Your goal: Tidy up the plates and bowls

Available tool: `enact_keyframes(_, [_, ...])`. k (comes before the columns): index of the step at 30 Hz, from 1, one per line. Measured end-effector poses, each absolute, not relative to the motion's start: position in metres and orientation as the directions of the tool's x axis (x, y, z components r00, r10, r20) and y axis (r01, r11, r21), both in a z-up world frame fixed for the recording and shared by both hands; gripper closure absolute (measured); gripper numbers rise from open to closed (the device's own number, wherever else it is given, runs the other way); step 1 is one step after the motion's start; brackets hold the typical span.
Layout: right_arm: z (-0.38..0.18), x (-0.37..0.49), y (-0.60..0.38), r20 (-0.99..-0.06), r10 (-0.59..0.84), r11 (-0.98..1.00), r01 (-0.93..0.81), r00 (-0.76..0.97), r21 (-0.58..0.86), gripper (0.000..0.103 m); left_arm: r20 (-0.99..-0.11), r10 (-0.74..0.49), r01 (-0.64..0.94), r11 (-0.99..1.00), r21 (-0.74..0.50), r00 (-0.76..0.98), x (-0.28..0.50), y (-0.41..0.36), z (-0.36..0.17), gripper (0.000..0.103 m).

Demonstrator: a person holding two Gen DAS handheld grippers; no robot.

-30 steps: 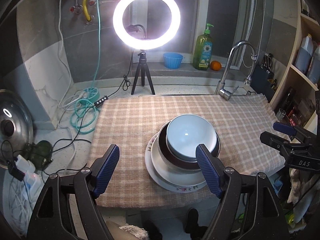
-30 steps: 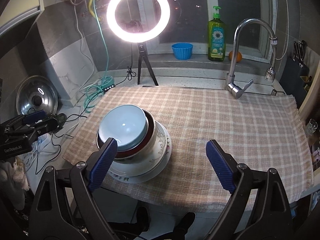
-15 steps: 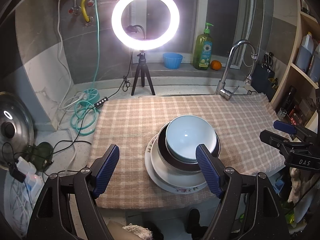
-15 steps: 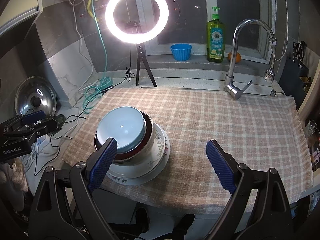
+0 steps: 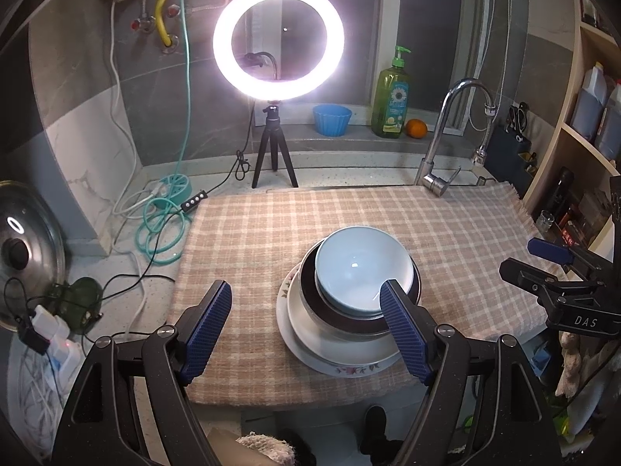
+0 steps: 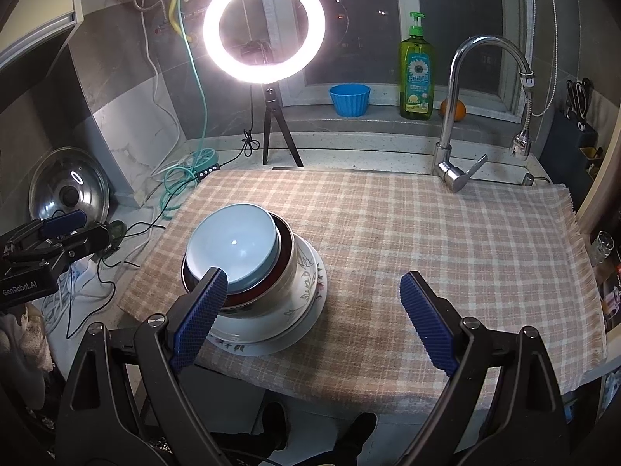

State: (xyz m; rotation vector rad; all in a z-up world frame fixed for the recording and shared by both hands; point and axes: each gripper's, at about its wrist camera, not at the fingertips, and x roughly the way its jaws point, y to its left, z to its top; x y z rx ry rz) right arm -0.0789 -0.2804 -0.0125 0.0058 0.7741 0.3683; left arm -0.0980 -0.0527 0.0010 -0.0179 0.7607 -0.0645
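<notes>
A stack of dishes stands on the checked cloth (image 5: 248, 233): a light blue bowl (image 5: 359, 268) on top, nested in a dark-rimmed bowl (image 5: 337, 316), on a white plate and a floral plate (image 5: 341, 365). The stack also shows in the right wrist view, with the blue bowl (image 6: 233, 246) and floral plate (image 6: 306, 299). My left gripper (image 5: 306, 328) is open and empty, held back from the stack near the cloth's front edge. My right gripper (image 6: 310, 318) is open and empty, to the right of the stack.
A ring light on a tripod (image 5: 277, 42) stands behind the cloth. A tap (image 5: 446, 143), soap bottle (image 5: 394, 97), blue cup (image 5: 332, 118) and orange (image 5: 416, 127) are at the back. Cables (image 5: 163, 217) and a pot lid (image 5: 27, 248) lie left. Shelves (image 5: 582, 116) stand right.
Both grippers have shifted only slightly; the views are nearly the same. The dish stack has not moved.
</notes>
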Motion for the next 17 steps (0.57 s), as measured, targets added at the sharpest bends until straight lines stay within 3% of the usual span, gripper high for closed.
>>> enact_keyframes(17, [-0.0131, -0.0801, -0.2818, -0.687, 0.324, 0.936, -0.326, 0.651, 0.133, 0.01, -0.681, -0.062, 0.054, 0.998, -0.034, 0.73, -0.096, -0.0536, 0.0024, 0.024])
